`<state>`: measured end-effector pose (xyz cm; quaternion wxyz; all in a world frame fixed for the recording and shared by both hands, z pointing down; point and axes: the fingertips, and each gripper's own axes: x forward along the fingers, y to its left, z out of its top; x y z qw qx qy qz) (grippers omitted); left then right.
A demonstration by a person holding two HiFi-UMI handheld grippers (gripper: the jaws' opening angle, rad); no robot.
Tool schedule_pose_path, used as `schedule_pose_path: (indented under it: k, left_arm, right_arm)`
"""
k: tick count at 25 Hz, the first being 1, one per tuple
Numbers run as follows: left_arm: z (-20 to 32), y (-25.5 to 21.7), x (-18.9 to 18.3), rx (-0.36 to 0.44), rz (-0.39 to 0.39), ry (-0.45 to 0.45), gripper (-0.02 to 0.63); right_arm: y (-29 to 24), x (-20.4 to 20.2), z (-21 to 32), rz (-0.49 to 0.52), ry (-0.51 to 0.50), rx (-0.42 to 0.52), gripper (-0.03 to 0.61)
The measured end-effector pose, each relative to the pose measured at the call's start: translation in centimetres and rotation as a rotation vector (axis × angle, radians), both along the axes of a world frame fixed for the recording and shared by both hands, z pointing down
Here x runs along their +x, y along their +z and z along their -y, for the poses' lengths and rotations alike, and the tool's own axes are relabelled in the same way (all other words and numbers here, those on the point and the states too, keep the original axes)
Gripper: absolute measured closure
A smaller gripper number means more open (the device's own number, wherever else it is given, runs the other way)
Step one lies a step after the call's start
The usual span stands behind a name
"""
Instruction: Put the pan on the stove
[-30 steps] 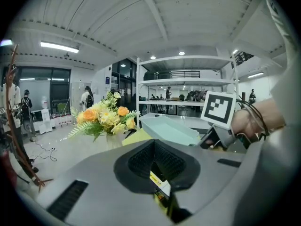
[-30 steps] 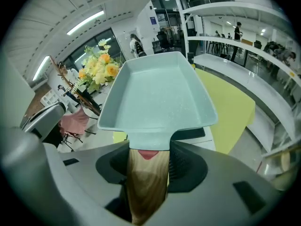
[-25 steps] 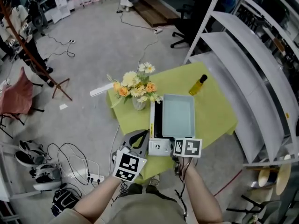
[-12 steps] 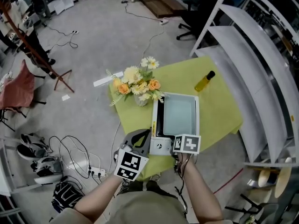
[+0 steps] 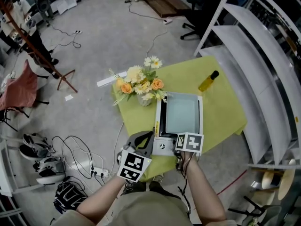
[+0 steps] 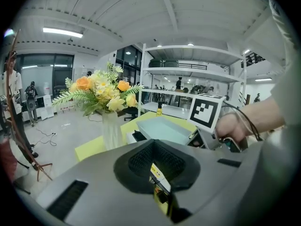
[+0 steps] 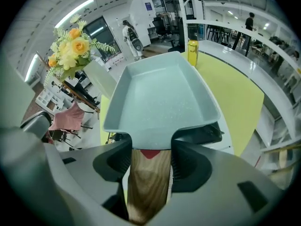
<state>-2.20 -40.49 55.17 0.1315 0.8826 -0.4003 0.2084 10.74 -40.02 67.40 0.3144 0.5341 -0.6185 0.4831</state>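
A pale blue-green rectangular pan [image 5: 183,113] sits on the white portable stove [image 5: 162,148] on the yellow-green table [image 5: 225,112]. Its wooden handle [image 7: 149,178] points toward me. My right gripper [image 5: 184,140] is at that handle. In the right gripper view the handle lies between the jaws of the gripper [image 7: 150,149], which are opening. A thin gap shows beside the right pad. My left gripper [image 5: 141,138] hovers at the stove's front left corner. Its jaws [image 6: 157,166] are shut on nothing, and past them I see the pan [image 6: 164,128].
A vase of yellow and orange flowers [image 5: 141,86] stands left of the stove, and a yellow bottle [image 5: 208,81] at the table's far right. A white shelf unit [image 5: 254,65] runs close along the right. Cables and a power strip [image 5: 96,173] lie on the floor.
The head view has drifted a little. The pan stays on the stove, and both grippers keep their places beside it.
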Motion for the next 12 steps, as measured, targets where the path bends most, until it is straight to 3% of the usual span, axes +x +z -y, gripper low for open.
schedule_pose_path:
  k: [2, 4, 10, 12]
  left_arm:
    - [-0.2, 0.0, -0.2, -0.005, 0.005, 0.000, 0.608]
    - [-0.3, 0.0, -0.2, -0.007, 0.008, 0.000, 0.607]
    - [-0.7, -1.2, 0.0, 0.015, 0.009, 0.003, 0.607]
    - [-0.7, -1.9, 0.0, 0.030, 0.010, 0.001, 0.608]
  right_arm:
    - [-0.4, -0.5, 0.0, 0.020, -0.018, 0.013, 0.291]
    - [-0.9, -0.6, -0.2, 0.033, -0.025, 0.023, 0.268]
    - [-3.2, 0.6, -1.7, 0.076, -0.030, 0.064, 0.270]
    - [-4.4, 1.0, -2.2, 0.053, -0.066, 0.104, 0.323]
